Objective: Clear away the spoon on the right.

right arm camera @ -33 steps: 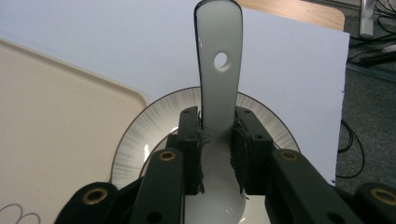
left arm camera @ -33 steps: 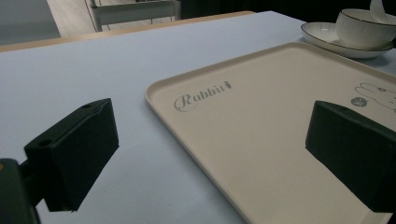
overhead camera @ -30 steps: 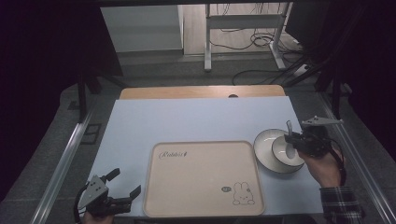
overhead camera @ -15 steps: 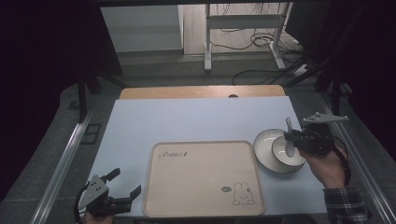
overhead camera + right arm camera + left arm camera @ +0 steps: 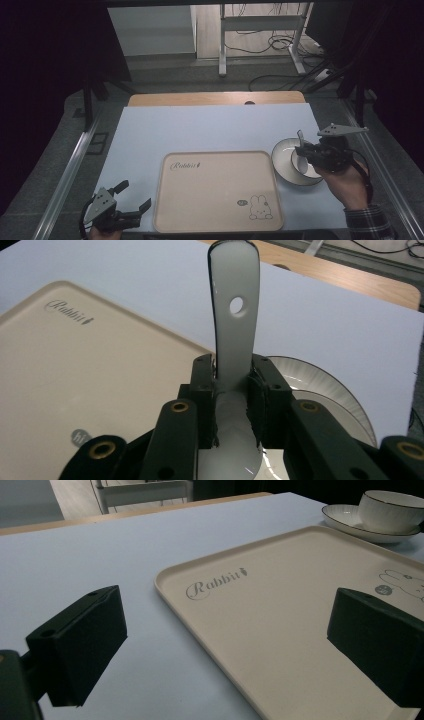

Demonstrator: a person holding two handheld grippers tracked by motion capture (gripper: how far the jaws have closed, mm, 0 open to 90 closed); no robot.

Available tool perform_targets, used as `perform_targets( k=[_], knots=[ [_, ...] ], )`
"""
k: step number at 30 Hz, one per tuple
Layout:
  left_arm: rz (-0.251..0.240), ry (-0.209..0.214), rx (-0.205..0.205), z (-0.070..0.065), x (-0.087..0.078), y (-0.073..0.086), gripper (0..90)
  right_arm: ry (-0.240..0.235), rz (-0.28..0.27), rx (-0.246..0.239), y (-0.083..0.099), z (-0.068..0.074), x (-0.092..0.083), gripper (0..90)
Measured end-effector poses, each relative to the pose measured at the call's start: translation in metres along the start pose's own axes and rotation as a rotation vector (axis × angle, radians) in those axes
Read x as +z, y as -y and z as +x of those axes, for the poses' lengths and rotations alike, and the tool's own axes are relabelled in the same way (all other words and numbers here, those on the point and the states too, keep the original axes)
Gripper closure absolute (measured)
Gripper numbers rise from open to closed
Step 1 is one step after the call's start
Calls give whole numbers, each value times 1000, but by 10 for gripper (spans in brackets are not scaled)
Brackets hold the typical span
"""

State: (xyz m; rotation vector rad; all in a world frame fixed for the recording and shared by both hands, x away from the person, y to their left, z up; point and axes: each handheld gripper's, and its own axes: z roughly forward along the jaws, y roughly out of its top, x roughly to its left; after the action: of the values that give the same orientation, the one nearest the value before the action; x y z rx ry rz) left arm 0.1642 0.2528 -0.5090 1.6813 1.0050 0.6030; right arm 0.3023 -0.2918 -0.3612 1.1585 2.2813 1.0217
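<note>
Spoon [image 5: 234, 335], white ceramic, with a round hole through the handle: pinched between the two black jaws of the right gripper [image 5: 233, 405], pads pressed against both sides of the neck where handle meets scoop. Handle rises away from the jaws; scoop sits low between the gripper's arms. In the high view the spoon [image 5: 301, 145] stands above the bowl, handle tip pointing toward the far side of the table.

Right gripper [image 5: 312, 152]: held in the person's right hand [image 5: 345, 182], over the right part of the table, grey three-cornered plate on top.

Bowl [image 5: 295, 161]: white, dark-rimmed, round, directly beneath the right gripper, just beside the right edge of the tray. The left gripper view shows a bowl [image 5: 392, 511] set on a saucer [image 5: 350, 520].

Tray [image 5: 215, 192]: cream, rectangular, rounded corners, printed "Rabbit" at its far left corner and a rabbit drawing at its near right corner; nothing lies on it.

Left gripper [image 5: 132, 200]: at the near left corner of the table, beside the tray's left edge. Jaws spread wide with nothing between them.

Table cover [image 5: 210, 130]: pale blue, with a wooden strip showing along the far edge.
</note>
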Motion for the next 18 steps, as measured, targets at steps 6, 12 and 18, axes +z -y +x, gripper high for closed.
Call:
perform_targets(
  k=[6,12,18],
  knots=[
    [0,1,0,0,0,0,24,-27,1,-35,-2,17,-1,744],
    [-3,0,1,1,0,0,23,-56,18,-67,-1,33,7,744],
    [-5,0,-6,1,-1,0,23,-81,45,-70,7,42,23,745]
  ],
)
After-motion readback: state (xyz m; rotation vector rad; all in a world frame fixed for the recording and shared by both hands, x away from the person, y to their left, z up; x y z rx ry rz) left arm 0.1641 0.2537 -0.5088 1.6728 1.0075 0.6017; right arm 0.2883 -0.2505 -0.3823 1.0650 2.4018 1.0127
